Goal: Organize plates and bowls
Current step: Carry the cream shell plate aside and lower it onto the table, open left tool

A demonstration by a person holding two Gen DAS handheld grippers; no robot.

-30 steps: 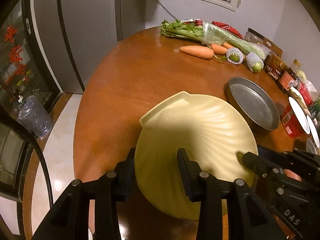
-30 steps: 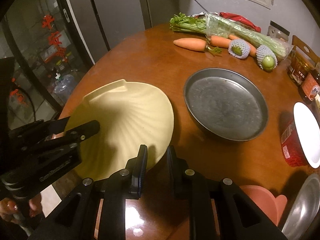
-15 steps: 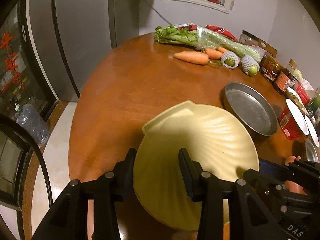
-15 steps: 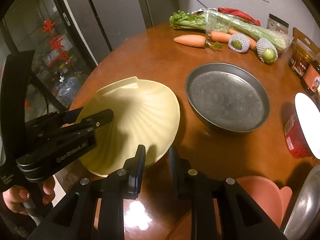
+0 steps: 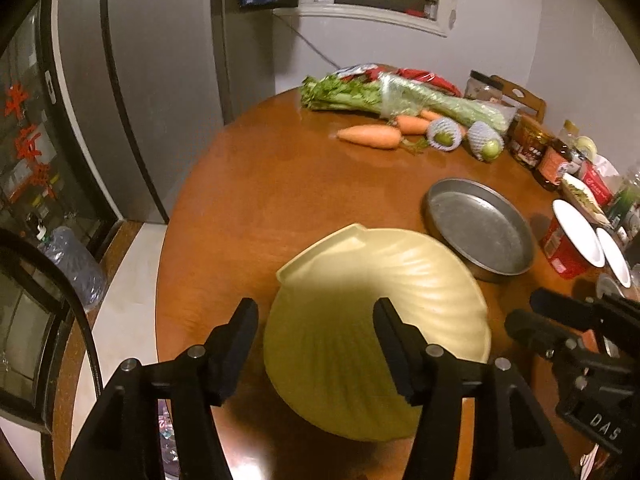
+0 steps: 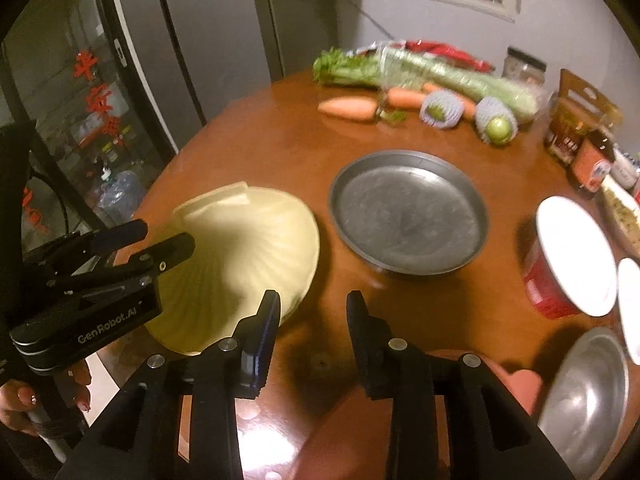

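A pale yellow shell-shaped plate (image 5: 376, 320) (image 6: 244, 256) lies on the brown round table (image 5: 280, 200), near its left front edge. My left gripper (image 5: 314, 320) (image 6: 164, 238) straddles the plate's near left rim. Its jaws are opening and the pads stand clear of the rim. My right gripper (image 6: 312, 312) (image 5: 524, 312) is at the plate's right rim. Its jaws are opening too, with only bare table between them and the rim just beside the left finger (image 6: 266, 320). A grey metal pan (image 6: 408, 212) (image 5: 480, 228) sits to the right of the plate.
A pink heart-shaped plate (image 6: 404, 420) lies under my right gripper, with a steel bowl (image 6: 584, 392) to its right. A red cup with a white lid (image 6: 572, 256) stands at the right. Carrots (image 6: 348, 108), celery, netted fruit and jars fill the back. A hand (image 6: 24, 400) holds the left gripper.
Both grippers' jaws have widened and come off the yellow plate's rim. Both cameras have pulled up and back a little. The plate now lies free on the table.
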